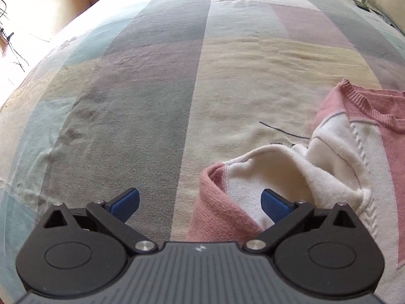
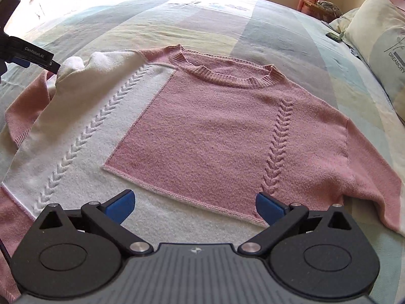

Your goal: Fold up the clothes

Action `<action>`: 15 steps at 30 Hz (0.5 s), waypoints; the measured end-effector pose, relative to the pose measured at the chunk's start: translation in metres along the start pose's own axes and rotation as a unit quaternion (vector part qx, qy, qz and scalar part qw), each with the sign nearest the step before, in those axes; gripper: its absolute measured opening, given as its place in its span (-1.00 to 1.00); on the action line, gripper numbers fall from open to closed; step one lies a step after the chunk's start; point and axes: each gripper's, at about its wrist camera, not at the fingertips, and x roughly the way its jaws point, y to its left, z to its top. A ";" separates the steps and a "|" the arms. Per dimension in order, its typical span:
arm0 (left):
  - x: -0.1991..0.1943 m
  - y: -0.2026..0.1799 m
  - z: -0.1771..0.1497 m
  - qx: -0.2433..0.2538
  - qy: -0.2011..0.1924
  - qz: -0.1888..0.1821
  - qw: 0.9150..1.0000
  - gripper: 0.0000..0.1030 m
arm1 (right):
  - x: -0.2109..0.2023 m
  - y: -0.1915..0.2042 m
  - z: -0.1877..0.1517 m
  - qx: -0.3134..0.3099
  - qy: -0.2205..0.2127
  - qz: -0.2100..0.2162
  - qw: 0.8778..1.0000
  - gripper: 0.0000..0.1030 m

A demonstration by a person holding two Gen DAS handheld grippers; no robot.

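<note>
**Pink-and-white sweater lying spread on the bed, both tongs gaping**

The sweater [image 2: 215,126] is lying face up on the bed [image 2: 291,33], neckline [image 2: 222,76] pointing away from the right wrist camera; its pink centre panel is sitting flat, with a white panel [image 2: 76,139] carrying a raised braid pattern running down the side nearer the left tongs; the sleeve [image 2: 372,177] on the other side is stretching out flat over the patchwork bedspread [image 1: 152,101].

The right tongs [image 2: 195,206] are hovering over the sweater's lower part, blue pads [image 2: 121,206] spread wide and pinching nothing.

The left tongs [image 1: 200,205] are likewise standing wide apart; one blue pad [image 1: 274,206] is sitting against the fleecy white inside of a bunched, turned-over sleeve [image 1: 253,177], the other pad is over bare bedspread; the cloth is lying between the jaws without being clamped; in the right wrist view the left tongs [image 2: 54,67] are showing at the rumpled white sleeve [image 2: 83,65].

A pillow [image 2: 379,50] printed with lettering is resting at the bed's far right edge.
</note>
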 end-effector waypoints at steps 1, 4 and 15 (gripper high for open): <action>0.001 0.004 -0.003 0.005 0.008 0.003 1.000 0.97 | 0.000 0.004 0.003 0.000 0.001 -0.001 1.000 1.00; 0.000 0.017 -0.013 0.024 0.030 0.014 0.999 0.98 | 0.001 0.012 0.010 0.000 0.004 -0.003 1.000 1.00; -0.014 0.058 -0.031 0.083 0.051 0.075 0.992 0.99 | 0.013 0.033 0.031 -0.016 0.008 -0.005 1.000 1.00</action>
